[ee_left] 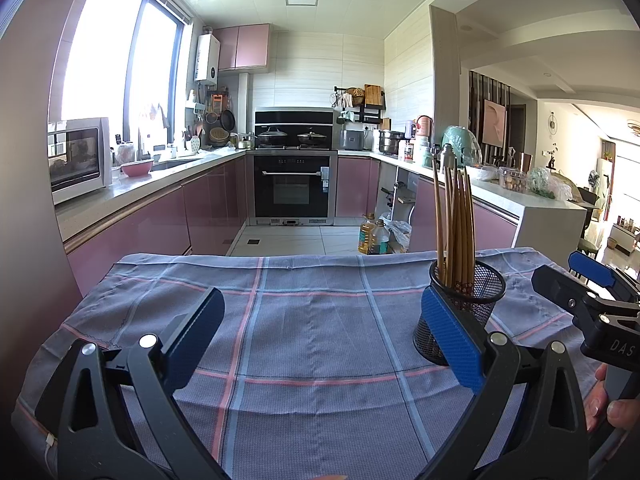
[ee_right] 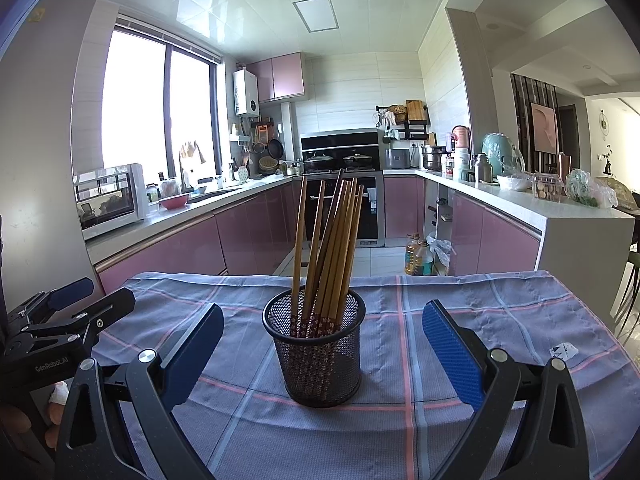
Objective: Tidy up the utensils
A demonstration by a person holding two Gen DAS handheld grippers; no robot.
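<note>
Bundle of wooden chopsticks (ee_right: 326,256) stands tips-up in a black mesh cup (ee_right: 316,354), decorated ends down inside, sticks leaning and fanned a bit toward the right in the right wrist view. Cup sits upright on a grey-blue checked cloth (ee_right: 500,320) with pink and light-blue lines that covers the table. Right gripper (ee_right: 324,354) wide apart, blue pads either side of the cup but not touching it, nothing held; cup is centred between the fingers in that view. Left gripper (ee_left: 322,338) also spread wide, empty, over bare cloth; in its view the cup (ee_left: 478,306) is off to the right, partly behind the right-side blue finger pad (ee_left: 450,338), chopsticks (ee_left: 456,226) rising above it. Each wrist view catches the other gripper at its edge, with part of a hand (ee_left: 608,400) on the handle. Small white tag (ee_right: 562,350) on the cloth near the right edge. Behind: kitchen with pink cabinets (ee_right: 248,232), black oven (ee_left: 294,188), counter clutter, window (ee_right: 156,112) at left.
</note>
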